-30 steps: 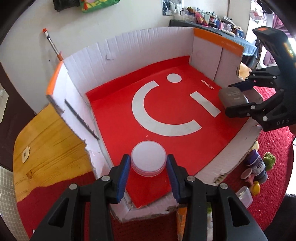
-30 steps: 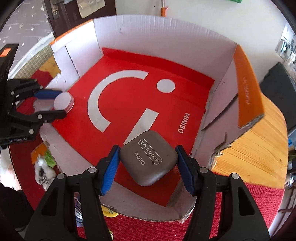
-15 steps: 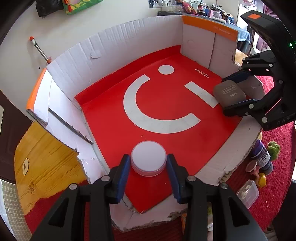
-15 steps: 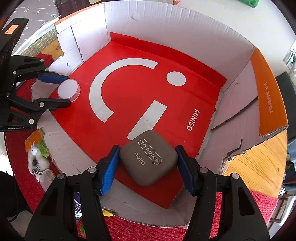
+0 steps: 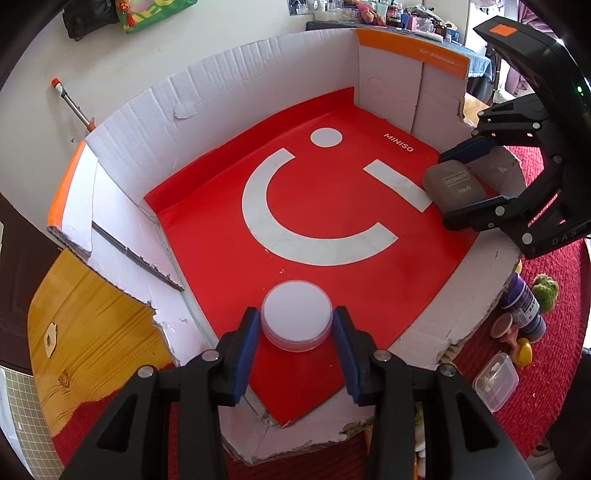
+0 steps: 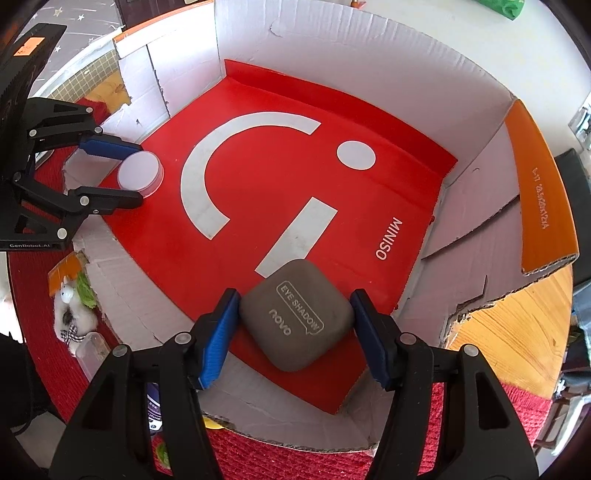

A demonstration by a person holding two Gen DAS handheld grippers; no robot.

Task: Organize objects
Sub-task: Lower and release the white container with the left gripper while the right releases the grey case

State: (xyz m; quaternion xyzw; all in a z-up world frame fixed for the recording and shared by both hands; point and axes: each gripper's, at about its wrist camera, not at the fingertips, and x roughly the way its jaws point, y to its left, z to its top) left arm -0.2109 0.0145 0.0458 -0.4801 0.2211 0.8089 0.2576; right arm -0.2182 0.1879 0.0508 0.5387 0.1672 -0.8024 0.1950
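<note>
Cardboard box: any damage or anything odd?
Yes. The cardboard box is ragged: its near rim is torn and frayed, the left wall is ripped open with a flap folded outward, and the right corner is split. Nothing spilled; the round jar and eye shadow case look intact.

place: looks like someone's home to me
clues: red woven rug (image 5: pixel 546 398), cluttered table of small bottles (image 5: pixel 388 16), tiny fluffy white toy (image 6: pixel 70 314)
</note>
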